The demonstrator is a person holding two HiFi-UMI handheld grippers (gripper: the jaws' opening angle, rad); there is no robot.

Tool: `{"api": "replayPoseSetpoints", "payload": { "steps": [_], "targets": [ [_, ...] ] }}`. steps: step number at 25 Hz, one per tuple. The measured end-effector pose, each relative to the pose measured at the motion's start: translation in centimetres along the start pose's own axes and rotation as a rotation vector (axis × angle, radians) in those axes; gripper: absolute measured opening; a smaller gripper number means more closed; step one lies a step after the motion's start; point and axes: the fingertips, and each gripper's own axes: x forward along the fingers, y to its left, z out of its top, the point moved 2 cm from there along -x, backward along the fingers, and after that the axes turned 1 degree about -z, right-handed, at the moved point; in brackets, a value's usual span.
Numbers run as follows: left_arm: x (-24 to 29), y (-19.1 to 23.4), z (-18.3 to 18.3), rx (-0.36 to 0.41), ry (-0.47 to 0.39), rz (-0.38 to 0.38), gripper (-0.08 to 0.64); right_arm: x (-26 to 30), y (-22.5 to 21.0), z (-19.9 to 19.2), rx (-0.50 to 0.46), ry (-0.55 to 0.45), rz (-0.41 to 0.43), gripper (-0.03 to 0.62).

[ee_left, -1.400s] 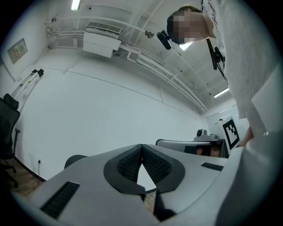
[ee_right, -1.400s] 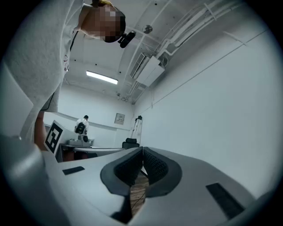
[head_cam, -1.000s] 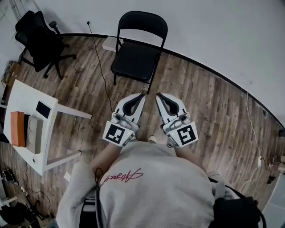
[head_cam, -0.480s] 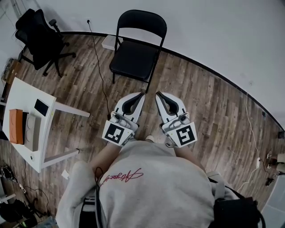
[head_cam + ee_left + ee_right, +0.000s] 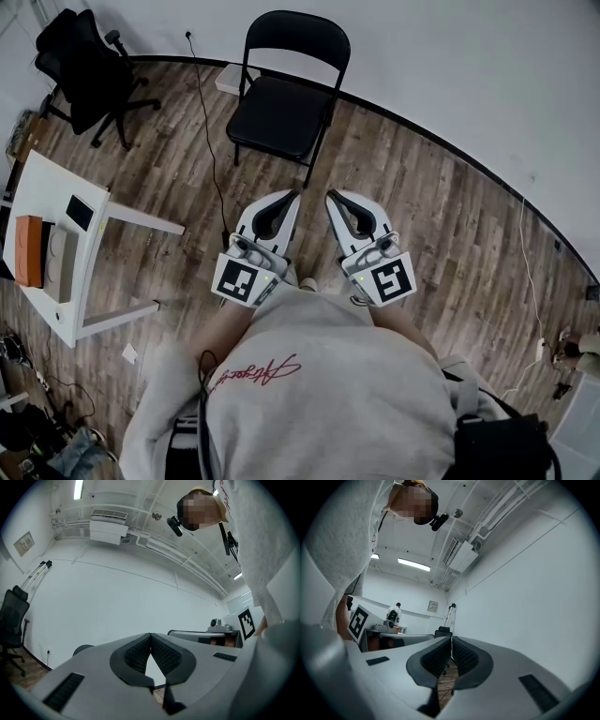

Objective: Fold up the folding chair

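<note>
The black folding chair (image 5: 286,103) stood open against the white wall (image 5: 450,56), all its feet on the wood floor (image 5: 441,216), as a person faced it with a gripper in each hand. The left gripper (image 5: 294,195) and the right gripper (image 5: 330,195) hung side by side just short of the chair's front edge, each with its jaws pressed together and nothing between them; neither touched the chair.

The chair looked to be a stiff, painted metal frame with a padded seat, probably fairly heavy for a pinch grip and smooth enough to slip. The top rail of the backrest and the front lip of the seat appeared the likeliest places to take hold, lifting the seat toward the back.

From the head view, the hinges, the seat's underside and much of the rear legs were hidden beneath the seat. Both gripper views were tipped toward wall and ceiling and did not clearly show the chair. An office chair (image 5: 89,66) stood well to the chair's left, a cable (image 5: 208,141) trailing between them.
</note>
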Motion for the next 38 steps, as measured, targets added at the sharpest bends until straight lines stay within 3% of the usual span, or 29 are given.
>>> {"api": "replayPoseSetpoints", "payload": {
  "steps": [10,18,27,33,38],
  "targets": [
    [4.4,3.4,-1.8,-0.008,0.007,-0.014,0.015,3.9,-4.0,-1.8,-0.013,-0.006,0.001,0.018],
    [12.0,12.5,-3.9,-0.05,0.01,-0.044,0.015,12.8,-11.1,-4.1,-0.025,0.01,-0.044,0.018],
    [19.9,21.9,-5.3,-0.024,0.075,-0.09,0.015,23.5,-18.9,-4.9,-0.017,-0.006,-0.097,0.018],
    [22.9,24.6,-6.7,-0.064,0.111,-0.07,0.015,25.8,-22.3,-6.6,0.002,0.018,-0.135,0.018],
    [24.8,25.9,-8.5,-0.125,0.136,-0.003,0.017,26.0,-25.2,-9.1,0.02,0.075,-0.138,0.018]
  ]
}}
